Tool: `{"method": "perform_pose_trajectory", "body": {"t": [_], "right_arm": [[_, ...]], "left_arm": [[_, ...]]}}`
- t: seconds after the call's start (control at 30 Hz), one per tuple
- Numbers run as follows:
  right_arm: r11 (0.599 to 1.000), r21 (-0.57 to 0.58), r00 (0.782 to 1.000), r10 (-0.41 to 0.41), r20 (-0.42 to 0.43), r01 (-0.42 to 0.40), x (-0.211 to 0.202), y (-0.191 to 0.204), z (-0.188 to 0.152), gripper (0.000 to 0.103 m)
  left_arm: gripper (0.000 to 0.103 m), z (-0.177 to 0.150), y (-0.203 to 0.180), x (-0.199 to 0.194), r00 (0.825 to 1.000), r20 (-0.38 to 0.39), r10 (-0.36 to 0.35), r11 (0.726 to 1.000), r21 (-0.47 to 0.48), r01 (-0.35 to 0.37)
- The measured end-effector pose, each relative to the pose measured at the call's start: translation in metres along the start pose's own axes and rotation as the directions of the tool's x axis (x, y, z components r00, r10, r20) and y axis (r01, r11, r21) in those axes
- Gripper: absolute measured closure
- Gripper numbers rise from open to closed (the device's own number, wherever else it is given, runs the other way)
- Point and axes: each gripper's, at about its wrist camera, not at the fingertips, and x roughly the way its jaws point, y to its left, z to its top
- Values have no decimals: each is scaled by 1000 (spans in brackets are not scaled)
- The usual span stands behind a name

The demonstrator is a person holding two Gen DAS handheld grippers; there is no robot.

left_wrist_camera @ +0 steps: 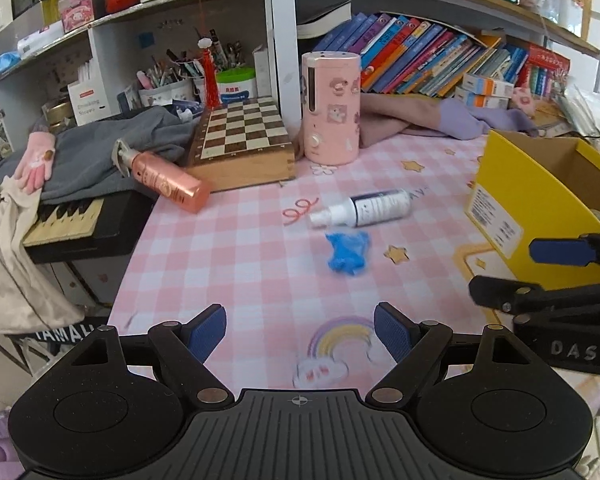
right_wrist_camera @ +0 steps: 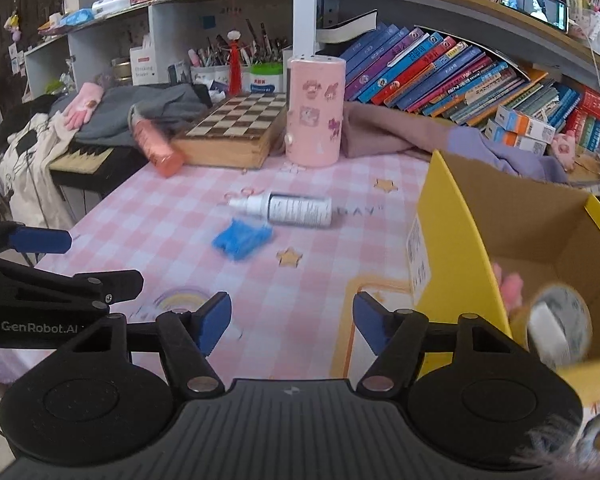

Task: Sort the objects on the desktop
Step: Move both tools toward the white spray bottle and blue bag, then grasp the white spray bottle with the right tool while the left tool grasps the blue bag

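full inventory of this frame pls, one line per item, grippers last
spray bottle: 1, white, lying mid-table
blue object: 1, crumpled, beside the spray bottle
pink bottle: 1, lying against the chessboard box
chessboard box: 1, wooden, table rear
pink canister: 1, upright, right of the chessboard box
yellow box: 1, open, table right; blurred items inside
keyboard: 1, black, left of table
books: many, leaning on shelf
left gripper: fingers open, empty
right gripper: fingers open, empty

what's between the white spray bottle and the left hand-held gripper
The crumpled blue item lies just in front of the white spray bottle; from there to the open left hand-held gripper only bare tablecloth, seen in the left wrist view.
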Motion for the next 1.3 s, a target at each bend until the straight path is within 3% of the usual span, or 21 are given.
{"method": "perform_pose_trajectory", "body": {"t": [0.4,0.67,0.8,1.03,1.17,1.3], "right_arm": [[997,-47,998,53,-19,-54,52,-40,50,37],[943,-278,980,148,-135,-180,95,-36,93,43],[879,-413,966,167,-197,-236,121,-25,110,48],[712,-605,925,177,-336,-356,166,-2,128,48],[660,-609,880,176,-442,-439,188,2,129,48],[631,-610,846,146,-513,-479,207,4,126,50]], "left_arm": [[20,28,-12,65,996,-32,-79,997,-2,79],[30,36,-18,105,994,-79,-81,997,-18,80],[35,39,-17,117,992,-91,-90,995,-46,86],[53,40,-19,128,987,-120,-105,994,-54,99],[70,37,-26,123,988,-126,-93,996,5,94],[73,32,-24,118,988,-131,-81,996,27,85]]}}
